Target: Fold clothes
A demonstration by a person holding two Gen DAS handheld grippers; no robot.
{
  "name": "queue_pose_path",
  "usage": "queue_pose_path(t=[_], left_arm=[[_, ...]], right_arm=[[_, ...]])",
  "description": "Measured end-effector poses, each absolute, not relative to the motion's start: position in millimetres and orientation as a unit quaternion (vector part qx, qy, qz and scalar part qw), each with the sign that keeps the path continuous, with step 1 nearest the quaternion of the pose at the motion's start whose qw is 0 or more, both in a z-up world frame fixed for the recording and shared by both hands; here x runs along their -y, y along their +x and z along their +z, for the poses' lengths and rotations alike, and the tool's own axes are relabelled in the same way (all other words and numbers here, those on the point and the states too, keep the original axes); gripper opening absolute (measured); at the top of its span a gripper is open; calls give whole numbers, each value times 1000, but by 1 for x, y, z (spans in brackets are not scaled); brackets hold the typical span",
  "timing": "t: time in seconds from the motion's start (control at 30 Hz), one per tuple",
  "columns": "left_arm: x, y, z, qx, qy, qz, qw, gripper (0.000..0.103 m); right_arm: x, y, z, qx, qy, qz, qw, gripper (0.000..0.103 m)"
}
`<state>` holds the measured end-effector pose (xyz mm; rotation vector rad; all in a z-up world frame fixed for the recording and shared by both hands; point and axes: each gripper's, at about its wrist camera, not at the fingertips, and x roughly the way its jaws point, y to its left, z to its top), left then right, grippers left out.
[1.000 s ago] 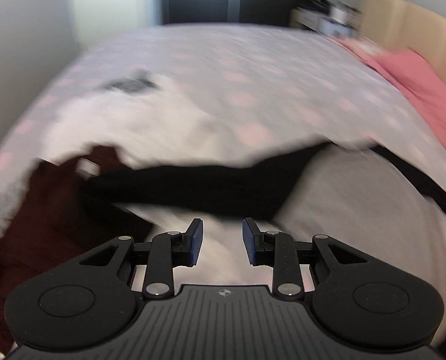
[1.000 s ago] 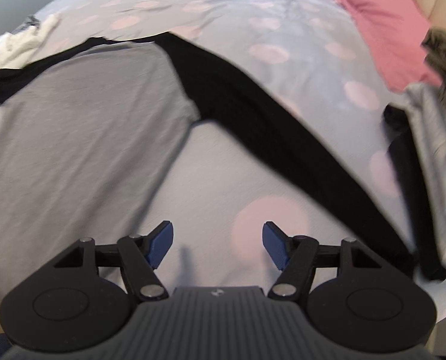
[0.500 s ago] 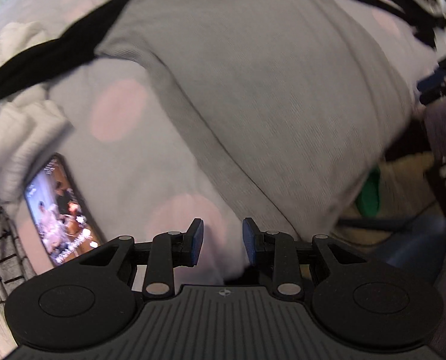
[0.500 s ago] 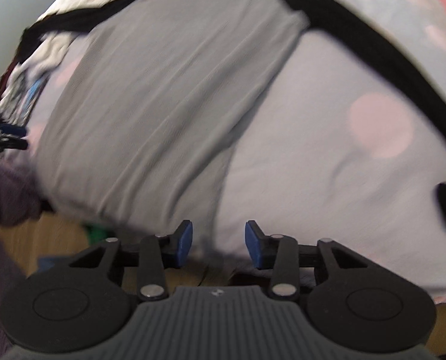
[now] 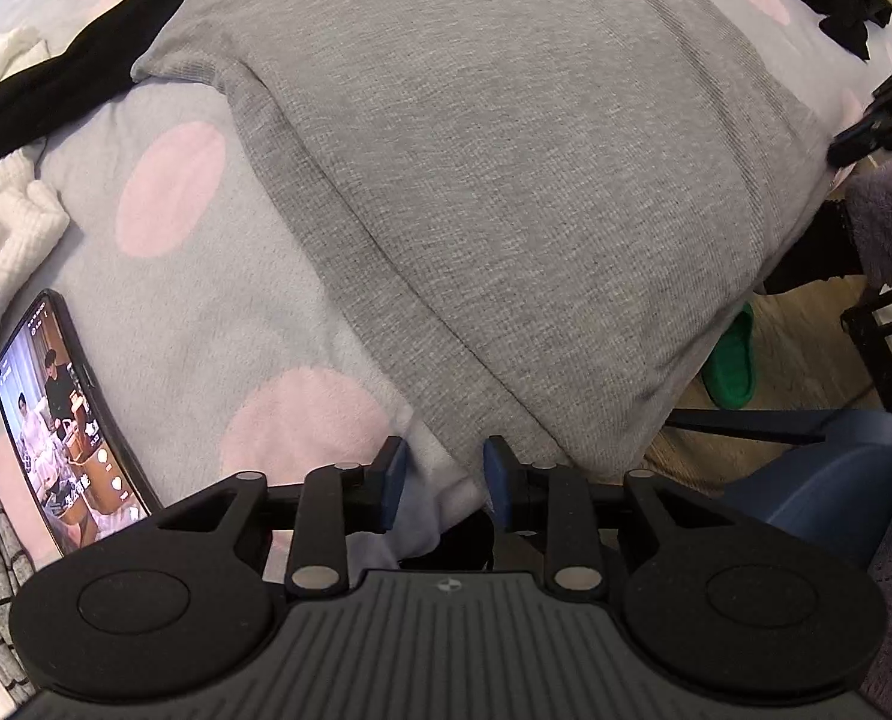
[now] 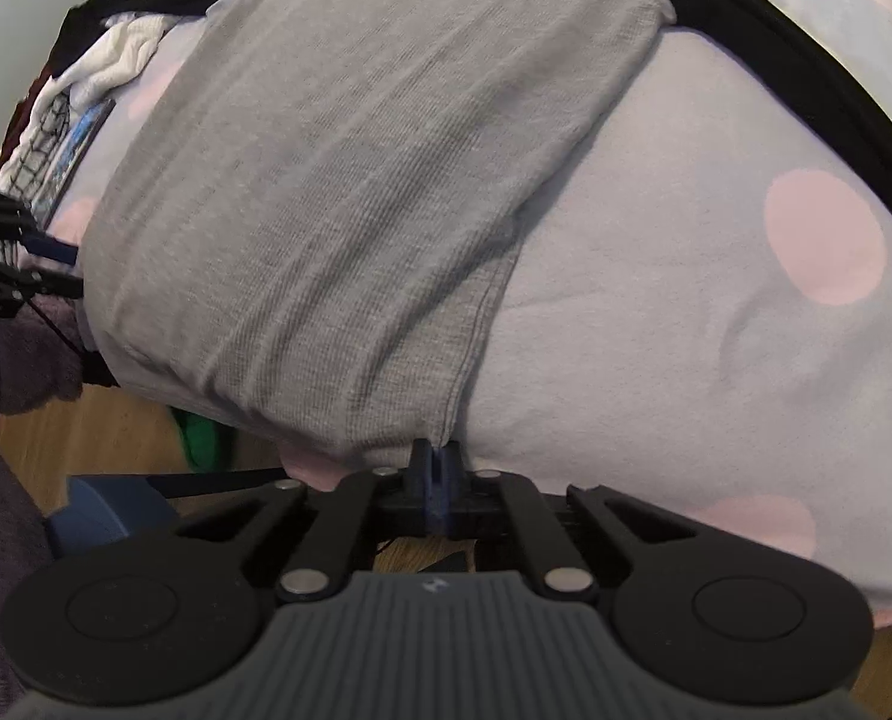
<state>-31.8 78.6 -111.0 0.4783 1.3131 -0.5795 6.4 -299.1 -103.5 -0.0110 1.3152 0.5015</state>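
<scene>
Two tools | right tool [image 6: 435, 468] pinching grey garment [image 6: 356, 180] hem | left tool [image 5: 443, 483] closing, spread at hem

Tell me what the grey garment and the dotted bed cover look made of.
Grey garment: looks like a thin, matte cotton-type jersey, judging by its fine ribbed knit lines and stitched hem. Dotted bed cover: probably soft brushed or fleecy fabric, from its slightly fuzzy, matte surface.

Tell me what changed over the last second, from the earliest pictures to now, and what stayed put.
Both grippers came down to the near hem of the grey knit shirt with black sleeves at the bed's edge. The right gripper, wide open before, has shut on the hem. The left gripper is closing around the other corner, cloth between its fingers but not yet pinched. The shirt and the lit smartphone lie unmoved on the pink-dotted bedcover.
</scene>
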Motion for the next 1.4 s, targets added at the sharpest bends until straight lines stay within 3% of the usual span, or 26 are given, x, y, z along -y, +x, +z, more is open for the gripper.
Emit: queue_pose_path(t=[0.07,0.1,0.4,0.67,0.77,0.8,0.87,1.0,1.07,1.2,1.27,1.33,1.37,1.4], left_arm=[[-77,-37,-108,-590,227,-267,727,3],[-77,-39,-104,-590,228,-269,726,0],[-103,-47,-68,-623,241,-264,696,0],[-115,-44,-110,-652,273,-215,674,0],[-118,-40,-114,-663,256,-217,669,0],[-120,-40,-114,-668,253,-218,665,0],[-124,-41,-115,-677,248,-219,658,0],[-129,-44,-109,-657,247,-220,677,7],[-133,-44,-109,-649,246,-220,686,15],[-136,-45,-115,-636,248,-223,696,17],[-130,-44,-120,-635,248,-220,698,18],[-129,-44,-122,-635,249,-216,699,17],[-131,-46,-121,-634,250,-218,698,11],[-132,-47,-120,-634,251,-220,698,7]], right_arm=[[308,7,-93,-609,18,223,761,3],[312,6,-87,-611,28,219,761,3],[326,-2,-50,-642,25,199,740,2],[336,-3,-90,-693,1,155,704,0],[337,0,-88,-676,12,170,717,10],[337,1,-86,-667,14,173,725,24],[334,2,-85,-652,18,187,735,39],[324,5,-92,-632,11,216,744,38],[316,8,-100,-628,-5,223,746,38],[305,10,-111,-619,-6,228,751,46],[303,7,-114,-614,-3,230,755,45],[305,5,-118,-612,15,223,759,14],[306,5,-118,-612,31,220,759,5],[307,5,-117,-613,40,217,759,4]])
